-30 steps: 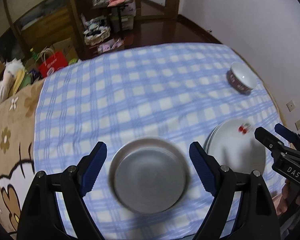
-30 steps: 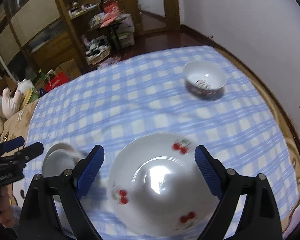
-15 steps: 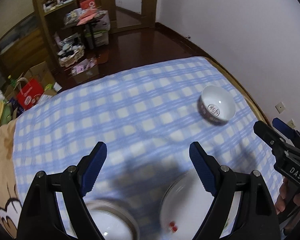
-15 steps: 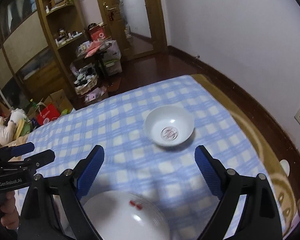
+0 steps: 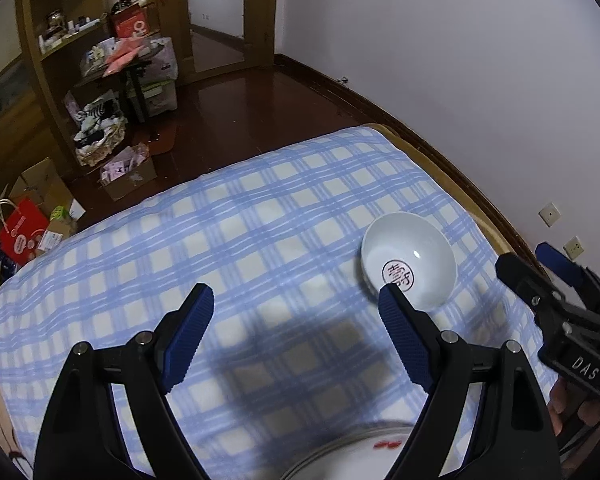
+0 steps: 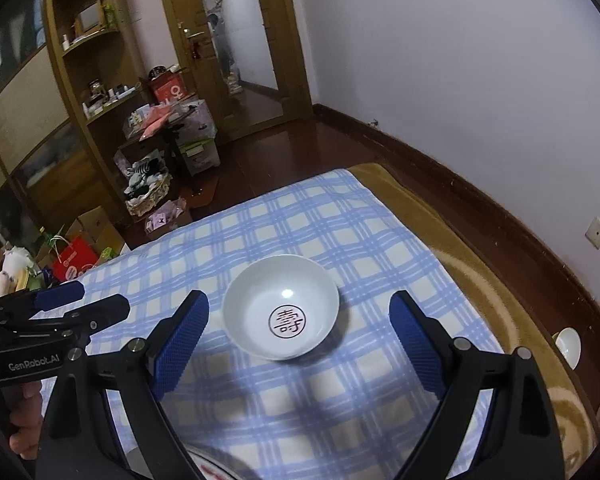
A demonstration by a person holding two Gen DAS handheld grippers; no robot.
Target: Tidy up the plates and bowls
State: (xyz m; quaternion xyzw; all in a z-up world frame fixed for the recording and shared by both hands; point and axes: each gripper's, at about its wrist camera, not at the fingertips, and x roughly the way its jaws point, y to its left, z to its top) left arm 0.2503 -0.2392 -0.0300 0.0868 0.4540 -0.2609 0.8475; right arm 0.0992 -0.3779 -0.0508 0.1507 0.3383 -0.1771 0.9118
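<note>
— Where was the bowl (image 6: 281, 307)?
— Just ahead of my right gripper (image 6: 298, 336), centred between its jaws, on the checked cloth (image 6: 340, 400).
— And the jaws?
— Both pairs stood apart, empty. My left gripper (image 5: 296, 330) had the bowl beyond its right jaw; the plate (image 5: 364, 450) lay beneath.

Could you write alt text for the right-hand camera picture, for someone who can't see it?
A white bowl with a round dark character printed inside sits on a blue checked cloth, framed by the open, empty right claw. The left claw pokes in from the left edge, and a cluttered room with wooden shelves lies beyond.
</note>
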